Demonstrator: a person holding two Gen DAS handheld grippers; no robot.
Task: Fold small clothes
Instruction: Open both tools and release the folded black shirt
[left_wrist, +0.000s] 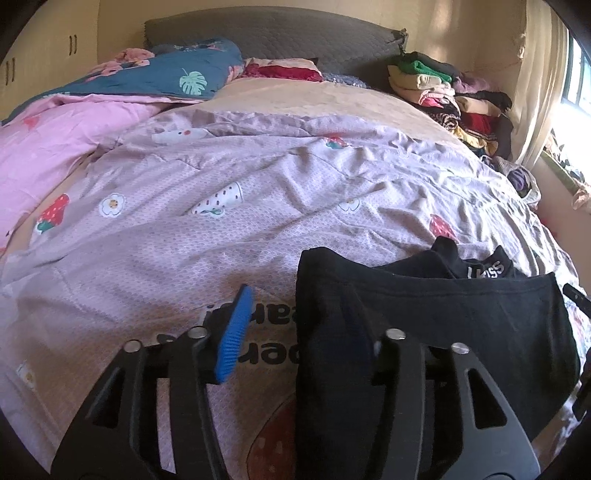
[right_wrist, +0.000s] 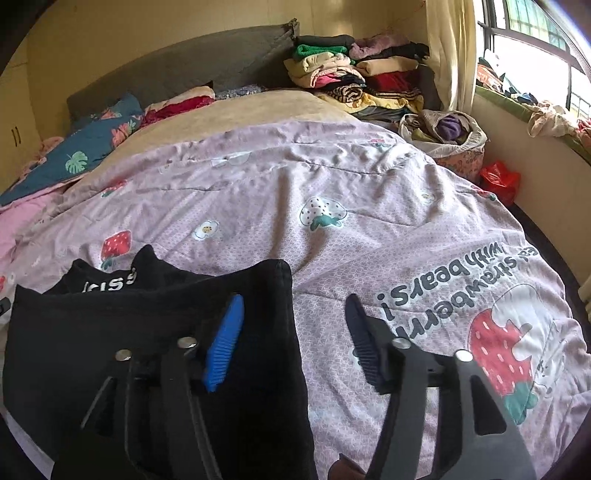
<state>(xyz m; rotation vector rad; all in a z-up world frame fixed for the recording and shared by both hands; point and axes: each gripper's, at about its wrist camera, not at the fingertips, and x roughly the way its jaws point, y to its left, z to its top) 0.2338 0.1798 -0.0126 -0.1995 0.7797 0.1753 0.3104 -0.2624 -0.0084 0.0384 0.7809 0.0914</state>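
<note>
Step in hand: the two hand-held grippers are letting go of a black garment (left_wrist: 443, 325) after laying a fold, or so I am judging from the doubled cloth lying flat on the bed.
Left hand-held gripper (left_wrist: 295, 332): standing about half open, gripping nothing; its blue pad (left_wrist: 234, 334) is hanging over bare quilt while the other finger is sitting over the garment's left edge.
Right hand-held gripper (right_wrist: 291, 339): also roughly half open and holding nothing; its blue pad (right_wrist: 223, 343) is over the cloth, its dark pad (right_wrist: 364, 345) over the quilt, so it is straddling the garment's right edge.
Where the garment is: lying on the pink strawberry-print quilt (left_wrist: 221, 206), at the near edge of the bed, at about five o'clock in the left wrist view and seven o'clock in the right.
How it is looking: black, soft knit, folded over itself with a straight upper edge; a waistband with white lettering (right_wrist: 110, 284) is peeking out behind at twelve o'clock of the fold.
Next move: probably re-gripping one side edge and carrying it across for a second fold, keeping layers aligned.
Elsewhere: a stack of folded clothes (right_wrist: 351, 77) is sitting at one o'clock by the headboard.
</note>
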